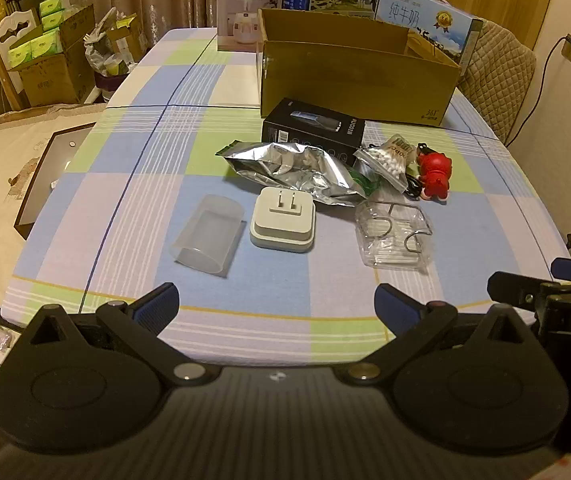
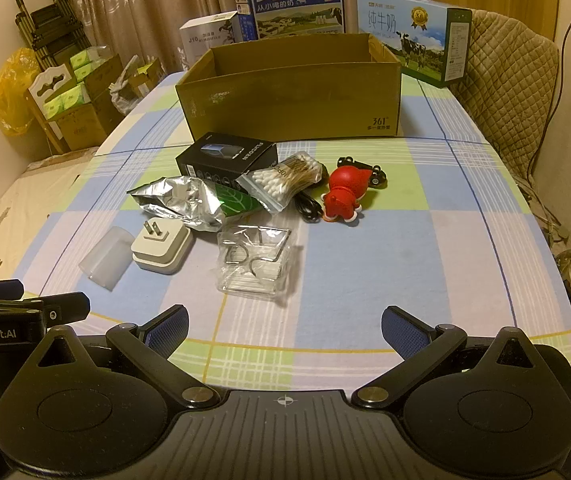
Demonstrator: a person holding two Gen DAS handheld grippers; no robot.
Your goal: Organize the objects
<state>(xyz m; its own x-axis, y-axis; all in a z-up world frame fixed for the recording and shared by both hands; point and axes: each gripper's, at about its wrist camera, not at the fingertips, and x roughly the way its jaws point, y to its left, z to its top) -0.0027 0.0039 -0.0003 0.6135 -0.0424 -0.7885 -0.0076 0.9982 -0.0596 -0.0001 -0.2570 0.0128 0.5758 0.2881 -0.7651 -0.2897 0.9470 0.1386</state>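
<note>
An open cardboard box (image 1: 349,80) (image 2: 289,100) stands at the table's far side. In front of it lie a black carton (image 1: 311,126) (image 2: 227,156), a silver foil bag (image 1: 289,168) (image 2: 183,198), a bag of cotton swabs (image 1: 385,158) (image 2: 285,178), a red toy figure (image 1: 433,174) (image 2: 343,196), a white plug adapter (image 1: 283,220) (image 2: 161,246), a frosted plastic cover (image 1: 209,234) (image 2: 107,258) and a clear plastic case (image 1: 395,234) (image 2: 255,262). My left gripper (image 1: 277,306) and right gripper (image 2: 285,326) are both open and empty, near the table's front edge.
Milk cartons (image 2: 291,2) (image 2: 413,34) and a humidifier box (image 1: 245,12) stand behind the cardboard box. A padded chair (image 2: 505,92) is at the right. Boxes of tissues (image 1: 45,52) sit at the left. A checked cloth (image 2: 365,260) covers the table.
</note>
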